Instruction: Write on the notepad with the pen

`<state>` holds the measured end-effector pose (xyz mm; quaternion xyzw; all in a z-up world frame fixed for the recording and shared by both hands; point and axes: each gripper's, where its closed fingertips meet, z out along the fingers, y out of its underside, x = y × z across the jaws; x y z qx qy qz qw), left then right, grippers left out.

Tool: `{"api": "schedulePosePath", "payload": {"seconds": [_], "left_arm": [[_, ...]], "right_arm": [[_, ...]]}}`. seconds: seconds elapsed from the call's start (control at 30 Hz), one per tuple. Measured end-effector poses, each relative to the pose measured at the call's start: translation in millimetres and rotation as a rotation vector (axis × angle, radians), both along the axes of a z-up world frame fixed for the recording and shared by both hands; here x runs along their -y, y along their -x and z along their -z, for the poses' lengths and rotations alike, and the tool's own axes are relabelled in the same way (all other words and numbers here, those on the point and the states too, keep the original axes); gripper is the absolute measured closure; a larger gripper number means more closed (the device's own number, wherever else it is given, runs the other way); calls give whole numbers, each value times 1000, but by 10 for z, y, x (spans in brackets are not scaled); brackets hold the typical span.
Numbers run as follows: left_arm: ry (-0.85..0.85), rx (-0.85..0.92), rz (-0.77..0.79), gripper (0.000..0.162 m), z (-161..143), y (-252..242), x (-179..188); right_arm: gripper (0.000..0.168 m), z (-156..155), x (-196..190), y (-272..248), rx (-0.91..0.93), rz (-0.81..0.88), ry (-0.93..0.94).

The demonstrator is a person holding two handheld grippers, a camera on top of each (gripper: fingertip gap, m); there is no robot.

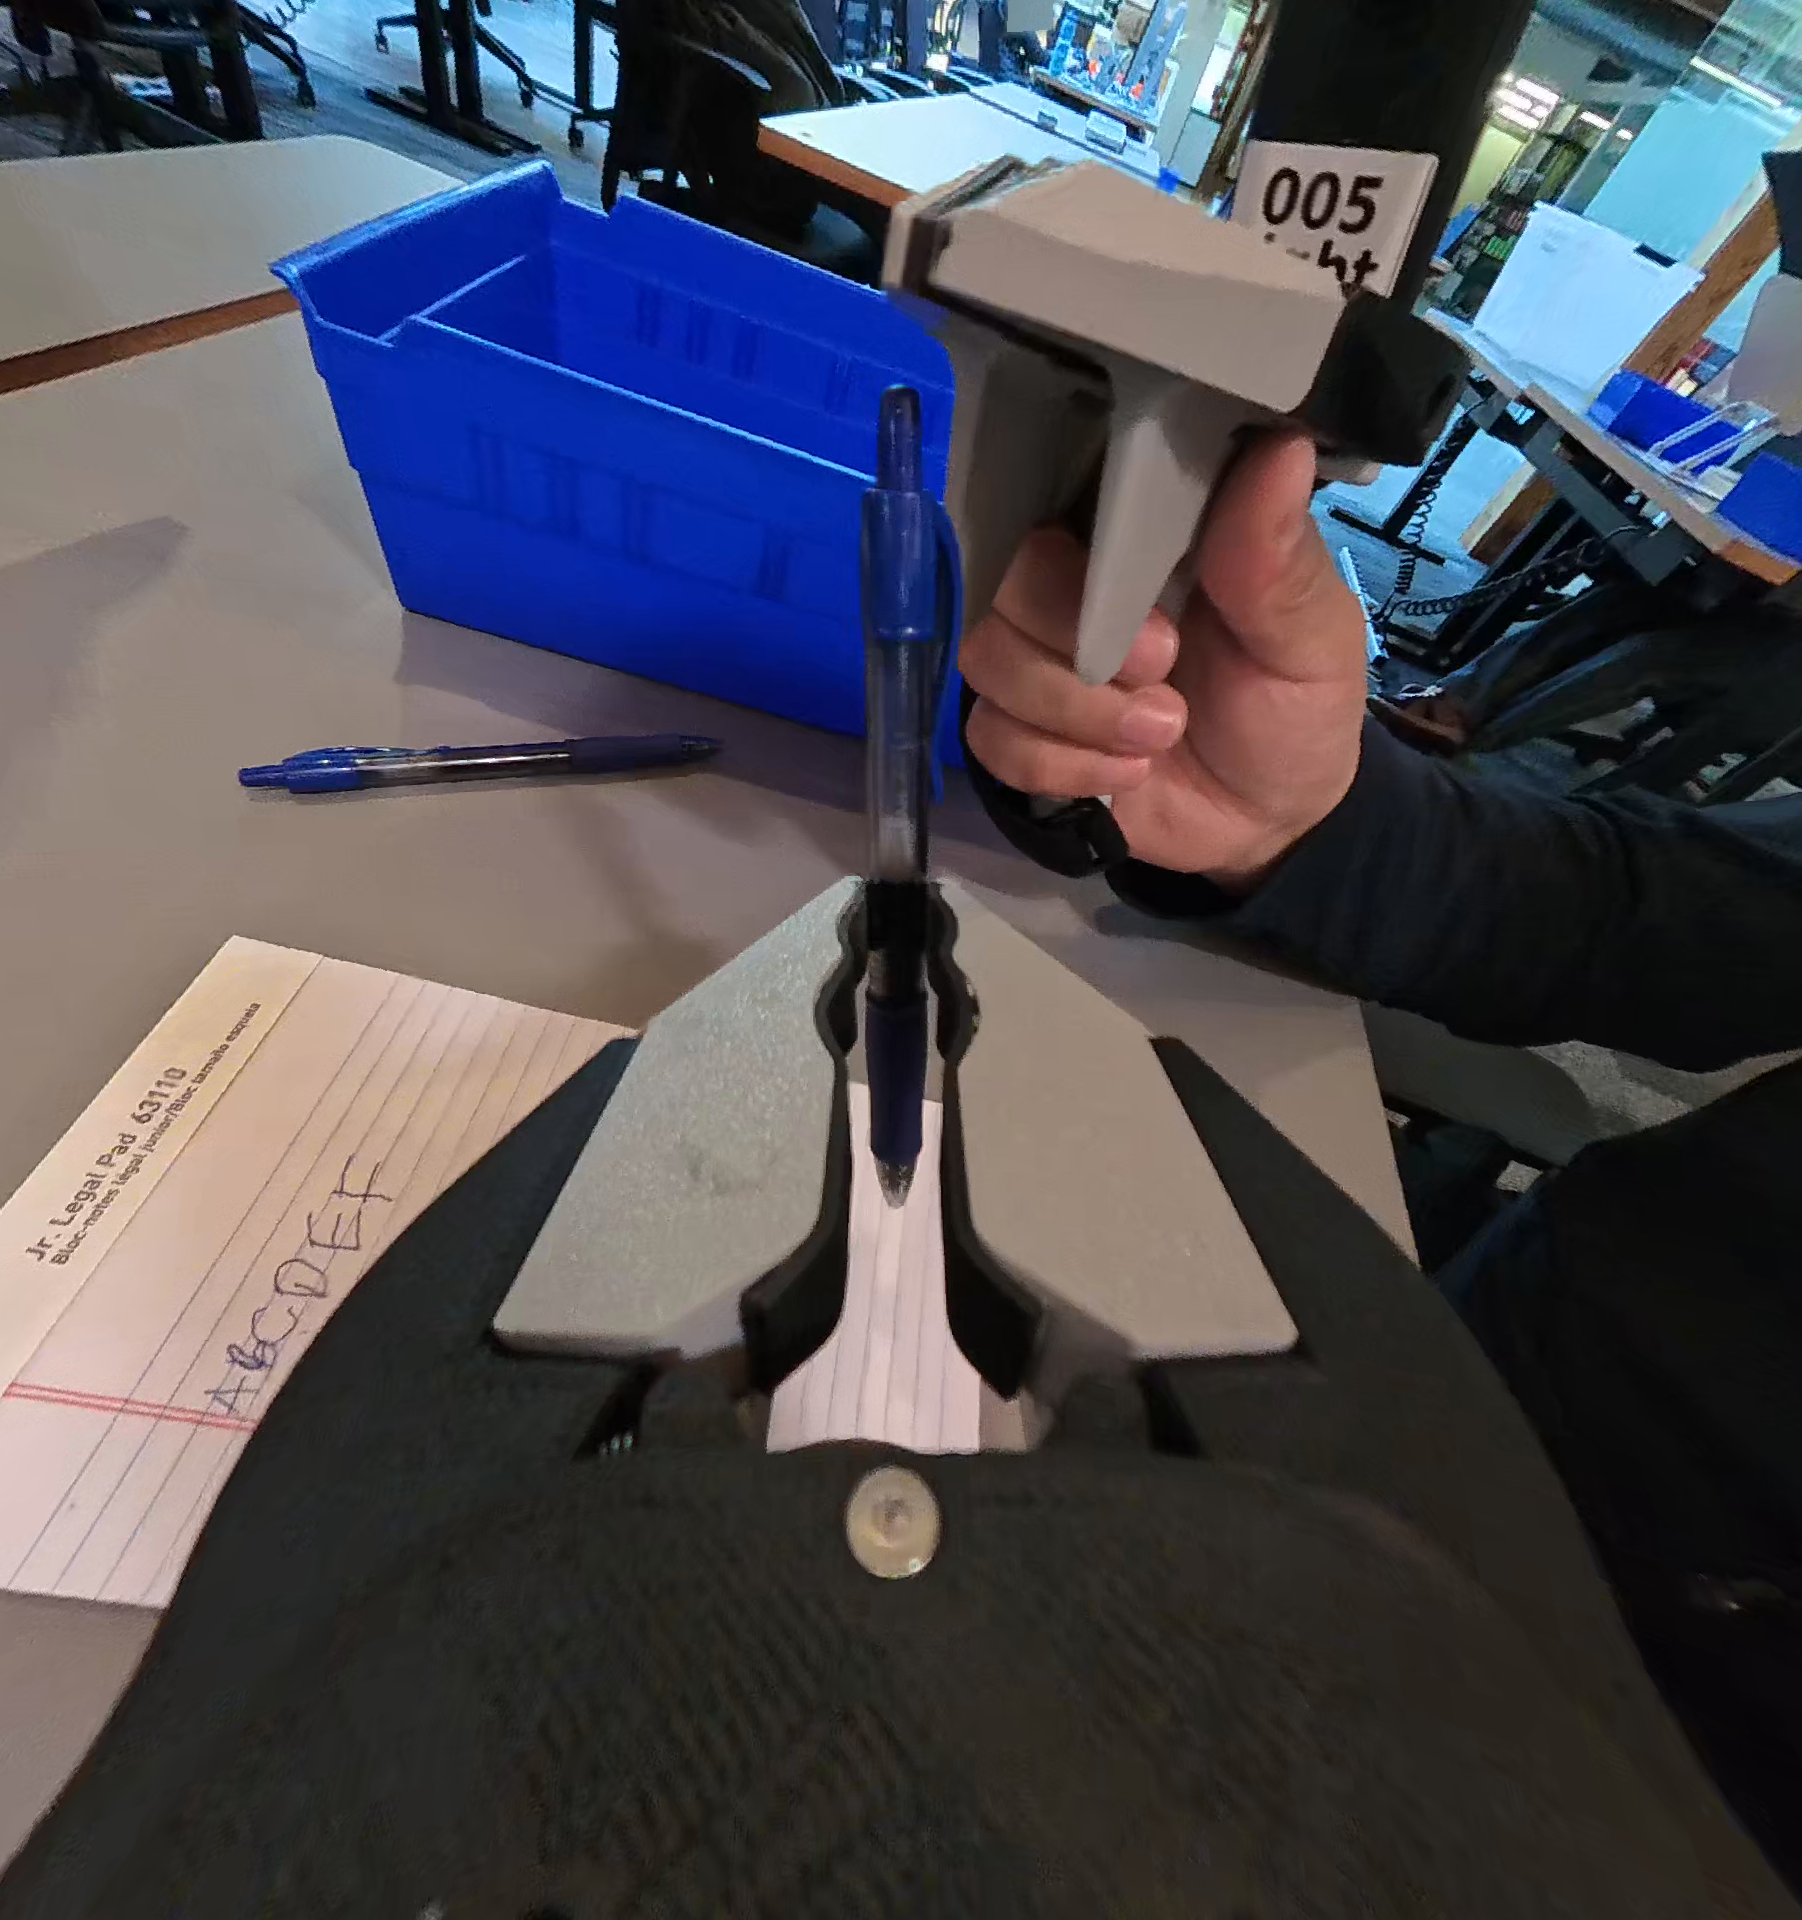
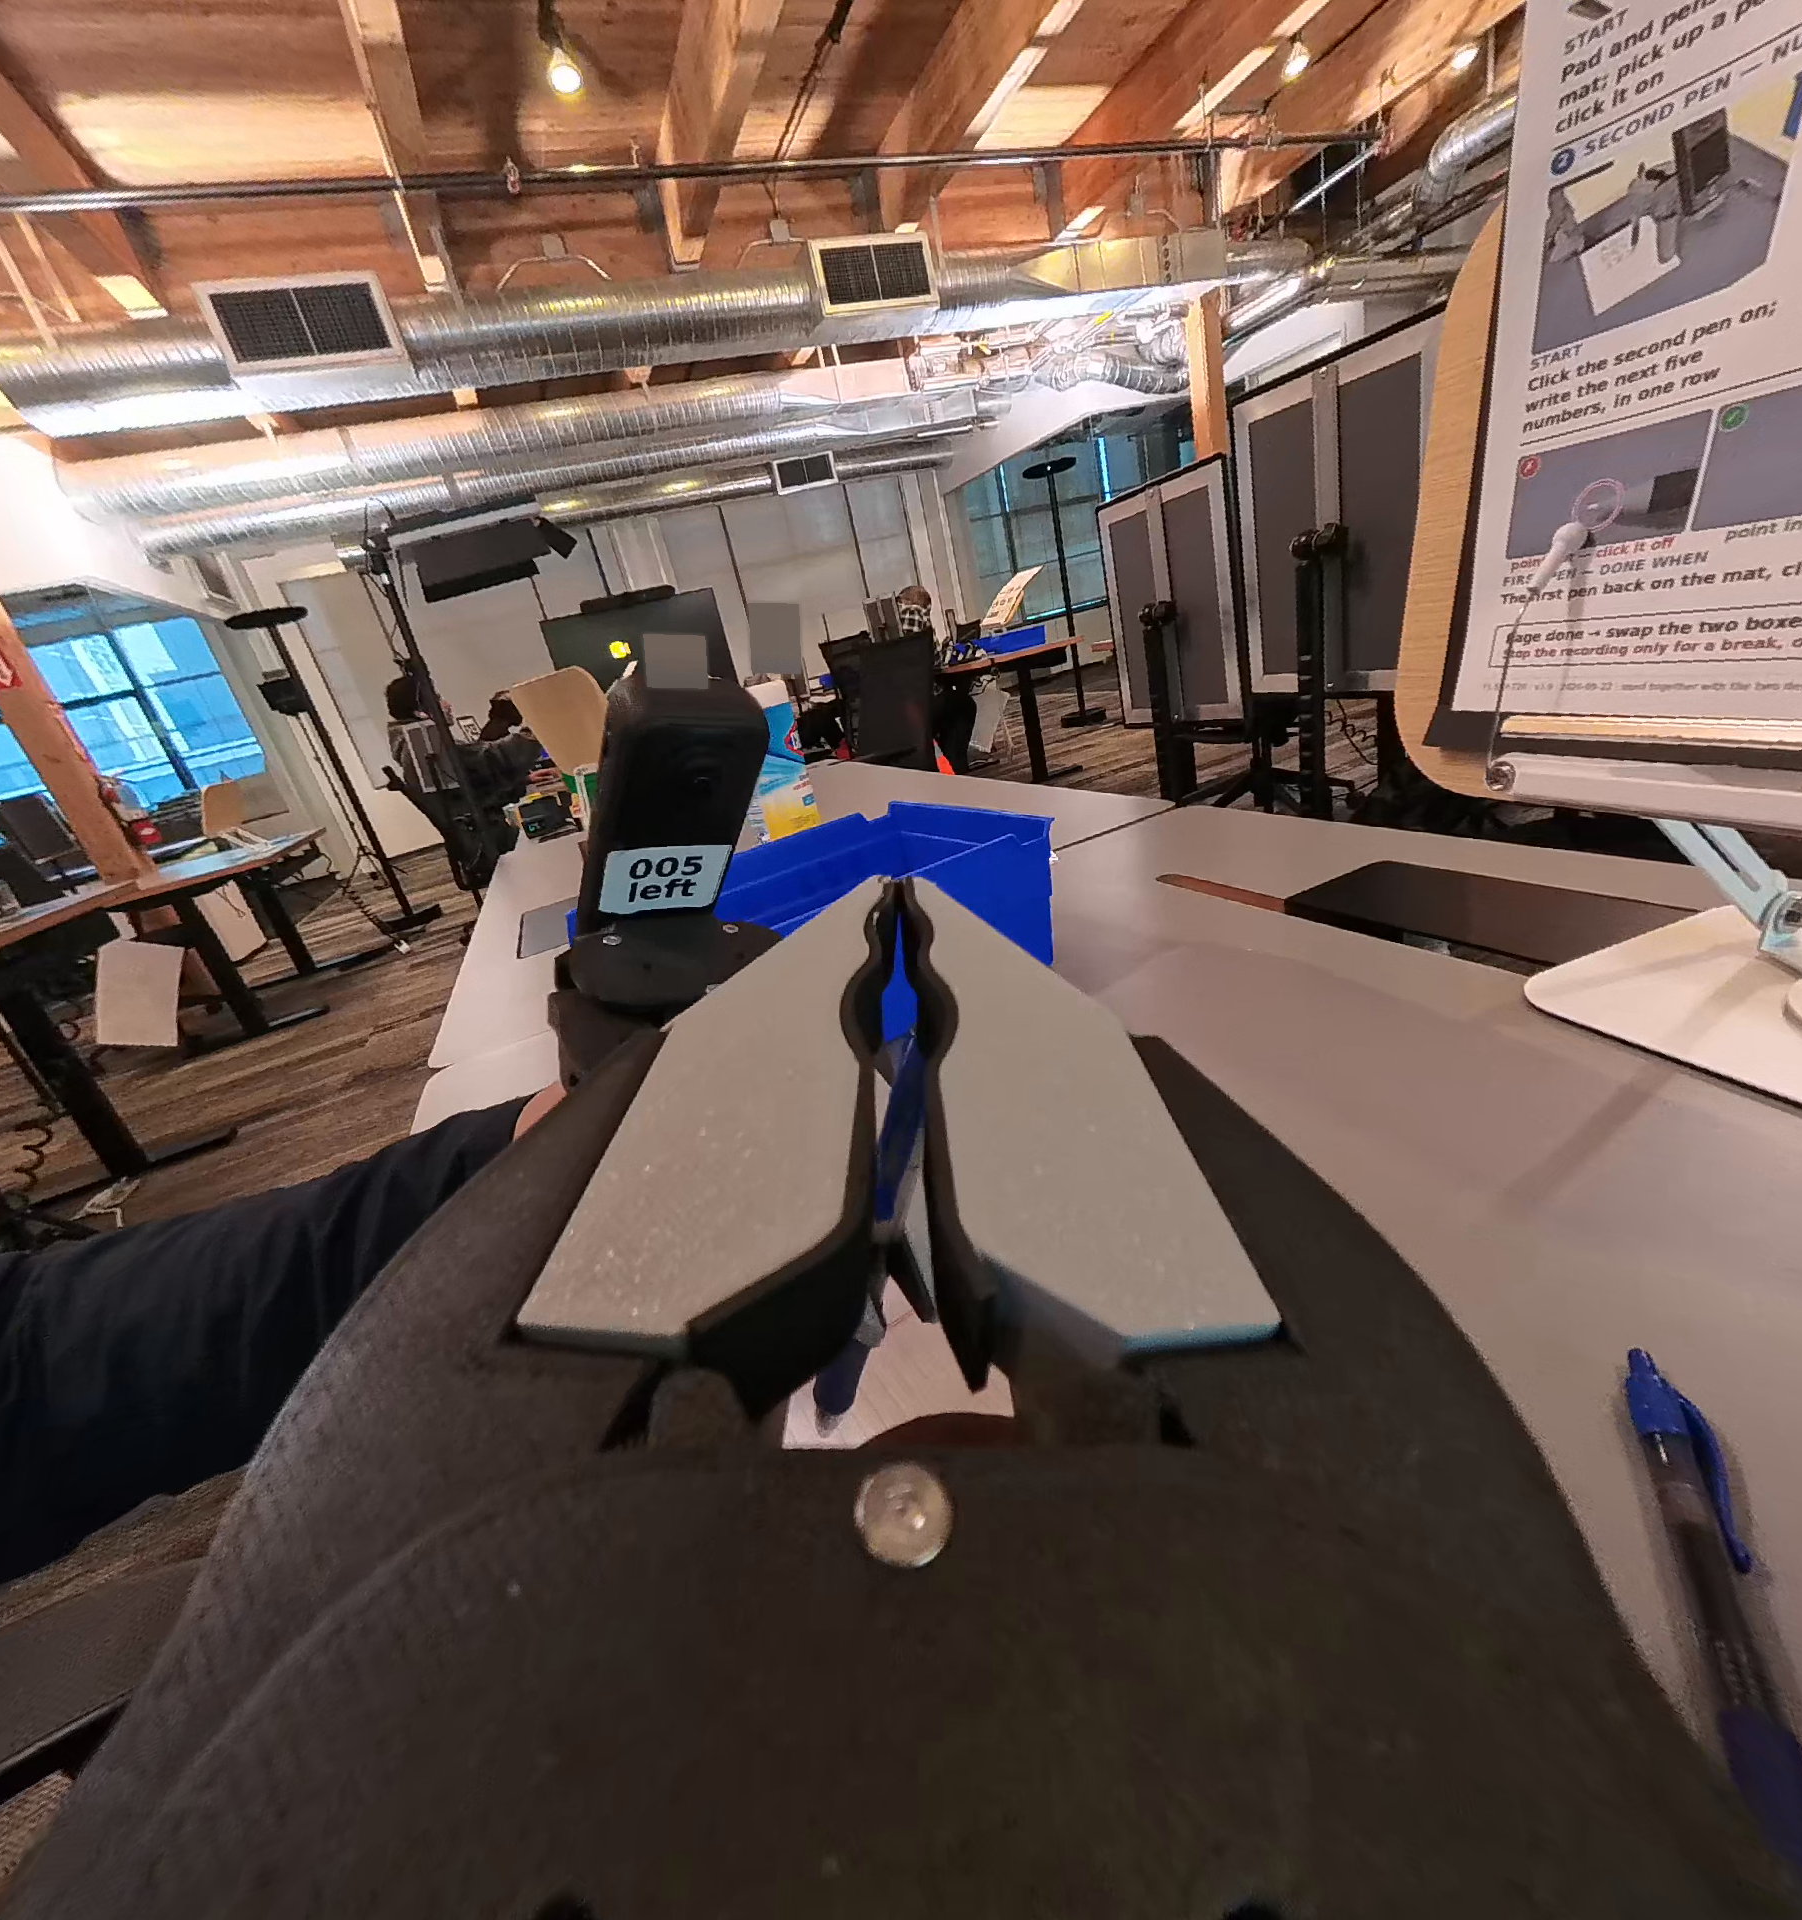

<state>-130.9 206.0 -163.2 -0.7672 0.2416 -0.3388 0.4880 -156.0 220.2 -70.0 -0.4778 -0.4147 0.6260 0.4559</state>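
My left gripper [image 1: 897, 899] is shut on a blue pen [image 1: 899, 665] and holds it upright, tip down. The tip hangs just above the white lined notepad [image 1: 149, 1299], which lies at the table's near left and bears a short row of handwriting. My right gripper [image 1: 912, 249], held by a hand, is shut and empty. It hovers just above and right of the pen's top. In the right wrist view its fingertips [image 2: 881, 914] touch, and the held pen [image 2: 899, 1127] shows through the gap below them. A second blue pen [image 1: 481, 758] lies on the table.
A blue plastic bin [image 1: 616, 416] stands behind the pen on the grey table [image 1: 149, 644]. In the right wrist view the bin [image 2: 970, 862] is ahead, the second pen [image 2: 1707, 1558] lies to the right, and a document stand [image 2: 1686, 997] with an instruction sheet stands at the far right. The left gripper's tips are roughly 9 cm from the right gripper's.
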Motion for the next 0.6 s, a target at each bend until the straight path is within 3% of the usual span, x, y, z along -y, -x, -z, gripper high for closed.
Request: {"api": "schedulePosePath", "payload": {"seconds": [0.6], "left_arm": [[-14, -61, -13, 155, 38, -16, 0]], "right_arm": [[168, 105, 46, 46, 63, -28, -11]]}}
